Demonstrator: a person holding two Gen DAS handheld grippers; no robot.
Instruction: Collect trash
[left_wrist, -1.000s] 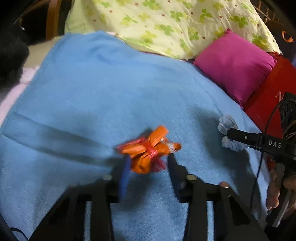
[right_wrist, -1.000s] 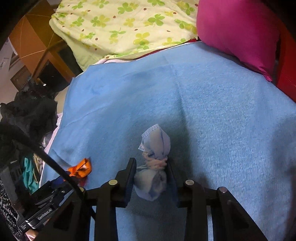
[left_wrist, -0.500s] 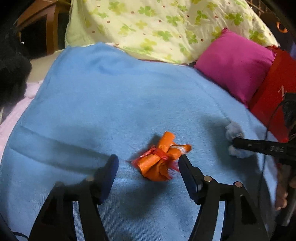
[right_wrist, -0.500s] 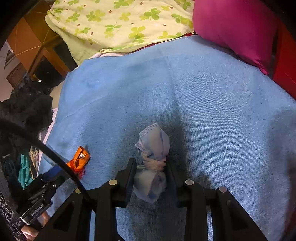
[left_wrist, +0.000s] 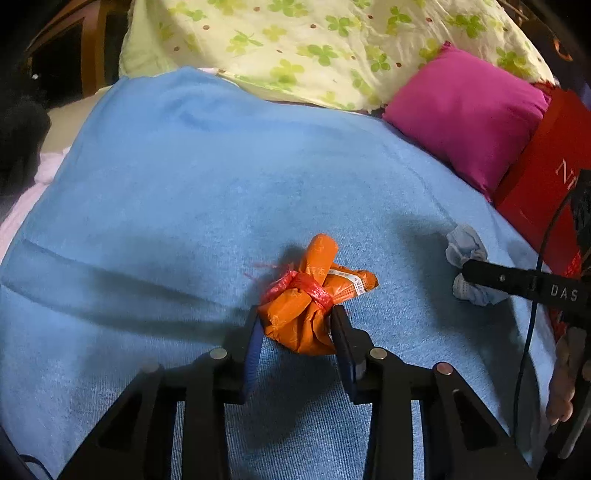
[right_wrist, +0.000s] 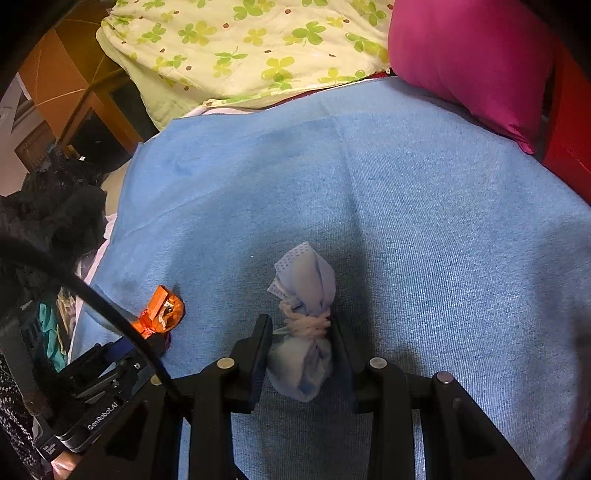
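An orange face-mask bundle (left_wrist: 308, 299) tied with red string sits on the blue blanket (left_wrist: 207, 192). My left gripper (left_wrist: 297, 325) is shut on its near end. A pale blue mask bundle (right_wrist: 304, 325) tied with pink string is held between the fingers of my right gripper (right_wrist: 301, 332), which is shut on it. The blue bundle also shows in the left wrist view (left_wrist: 467, 264) at the right, and the orange bundle shows in the right wrist view (right_wrist: 160, 308) at the left.
A clover-print quilt (left_wrist: 314, 44) and a magenta pillow (left_wrist: 469, 125) lie at the far end of the bed. A red box (left_wrist: 546, 192) stands at the right. Dark clothes (right_wrist: 51, 214) are heaped off the left edge of the bed.
My left gripper opened wide half a second ago, moved in, and has now shut again on the orange bundle. My right gripper has kept its hold on the blue bundle.
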